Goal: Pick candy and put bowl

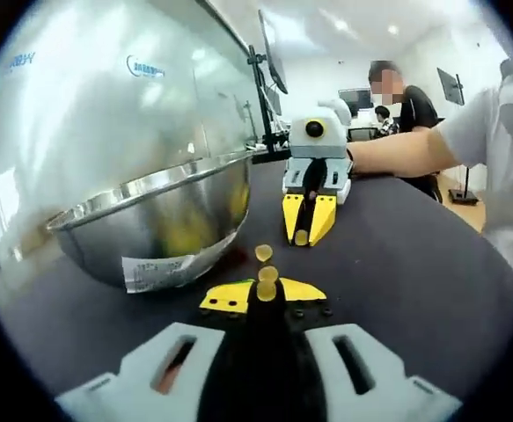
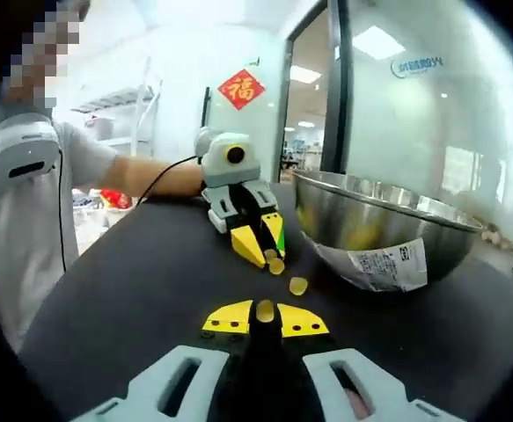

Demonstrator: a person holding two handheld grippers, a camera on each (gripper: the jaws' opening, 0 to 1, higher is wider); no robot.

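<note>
Left hand-held gripper (image 1: pixel 267 291): in its own view we see the yellow jaw tips drawn together on a candy (image 1: pixel 267 291), a small round yellow piece pinched between them, low over the counter (image 1: pixel 397 255). In the right gripper view we see the same gripper (image 2: pixel 276 256) from the front, tips down at the counter, a yellow candy at its tips.

Right hand-held gripper (image 2: pixel 265 310): we see its jaws closed likewise on a yellow candy (image 2: pixel 265 310) between the tips. In the left gripper view it (image 1: pixel 302 236) faces us, tips pointing down to the counter with a yellow candy (image 1: pixel 302 236) in between.

Loose candy: we count two more on the counter between the two grippers in the left gripper view, one (image 1: pixel 268 273) just beyond our left tips, another (image 1: pixel 263 252) a little further on. In the right gripper view one (image 2: pixel 298 285) lies between the grippers, near the bowl.

Bowl (image 1: pixel 150 220): steel, upright on the counter beside the candies, a white label on its wall. We see yellow reflections on its side.

Counter: dark, matte.

Person: a sleeve (image 1: pixel 494 132) and forearm reach to the right gripper.
</note>
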